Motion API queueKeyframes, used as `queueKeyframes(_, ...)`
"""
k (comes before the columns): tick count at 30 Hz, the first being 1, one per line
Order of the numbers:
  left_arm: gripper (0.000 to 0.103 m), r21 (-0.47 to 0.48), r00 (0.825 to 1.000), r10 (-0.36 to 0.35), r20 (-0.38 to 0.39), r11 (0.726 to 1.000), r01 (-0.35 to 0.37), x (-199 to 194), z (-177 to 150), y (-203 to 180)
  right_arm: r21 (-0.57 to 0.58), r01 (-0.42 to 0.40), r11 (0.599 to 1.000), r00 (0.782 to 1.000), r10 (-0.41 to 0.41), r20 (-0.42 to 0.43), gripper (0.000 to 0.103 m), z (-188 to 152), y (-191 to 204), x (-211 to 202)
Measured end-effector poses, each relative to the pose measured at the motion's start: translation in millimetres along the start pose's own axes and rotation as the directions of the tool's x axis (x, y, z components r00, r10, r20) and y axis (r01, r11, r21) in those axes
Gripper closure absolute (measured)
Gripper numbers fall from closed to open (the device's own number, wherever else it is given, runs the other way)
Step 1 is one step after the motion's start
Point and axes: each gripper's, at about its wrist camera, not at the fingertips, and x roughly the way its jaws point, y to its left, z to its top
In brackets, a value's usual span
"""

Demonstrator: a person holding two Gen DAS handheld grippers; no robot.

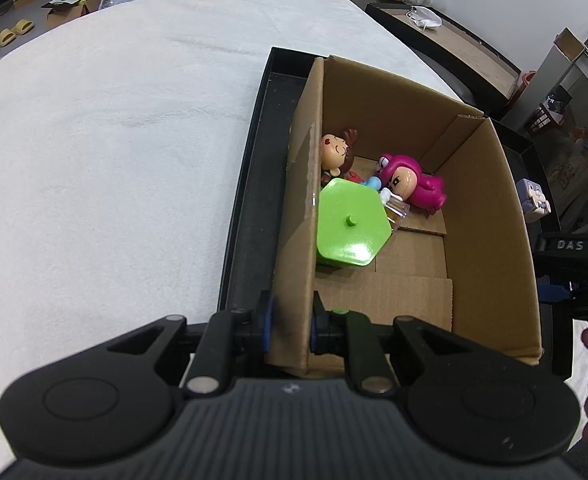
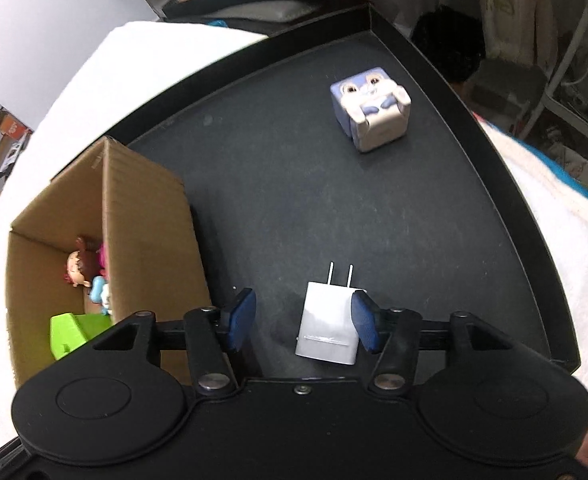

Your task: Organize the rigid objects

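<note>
Your left hand-held gripper [image 1: 290, 322] is clamped on the near left wall of the cardboard box [image 1: 490, 216], one blue pad on each face of that wall. Inside the box, a green hexagonal block [image 1: 350, 222] lies against the same wall, with a brown-haired doll figure [image 1: 336, 152] behind it and a pink figure [image 1: 410, 182] just beside it, touching a small clear piece. The box stands in a black tray [image 2: 434, 216] on the white-covered desk [image 1: 114, 120]. Your right hand-held gripper [image 2: 302, 322] is spread wide over the tray floor; the white plug adapter [image 2: 328, 328] lies between the fingers, its two prongs pointing away from you, against the right pad and apart from the left one. Farther out on the tray sits a cube-shaped rabbit toy [image 2: 370, 114], well apart from the adapter. In the left wrist view, the letters "DAS" read on the right gripper's black body.
</note>
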Motion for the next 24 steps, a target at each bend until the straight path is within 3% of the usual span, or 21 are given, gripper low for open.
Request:
queueKeyframes(5, 0.087, -0.001, 1.0, 0.001, 0.001, 1.0, -0.001, 0.2, 0.0, 0.7, -0.01, 0.05, 0.999, 0.999, -0.05, -0.014, 0.049, -0.9, 2.7, 8.8)
queueKeyframes(7, 0.087, -0.001, 1.0, 0.001, 0.003, 1.0, -0.001, 0.2, -0.3, 0.5, -0.027, 0.072, 0.997, 0.997, -0.073, -0.031, 0.052, -2.0, 3.5, 13.2)
queueKeyframes(9, 0.087, -0.002, 1.0, 0.0, 0.002, 1.0, 0.0, 0.5, 0.0, 0.8, -0.027, 0.093, 0.995, 0.993, -0.094, -0.068, 0.065, -3.0, 0.6, 21.9)
queueKeyframes(13, 0.087, -0.002, 1.0, -0.001, 0.003, 1.0, 0.001, 0.3, -0.3, 1.8, -0.033, 0.102, 0.994, 0.994, -0.103, -0.028, 0.066, -4.5, -3.2, 15.3)
queueKeyframes(24, 0.087, 0.001, 1.0, 0.001, 0.004, 1.0, -0.001, 0.1, 0.0, 1.8, -0.035, 0.013, 0.999, 0.998, -0.01, 0.069, 0.066, 7.2, 8.5, -32.0)
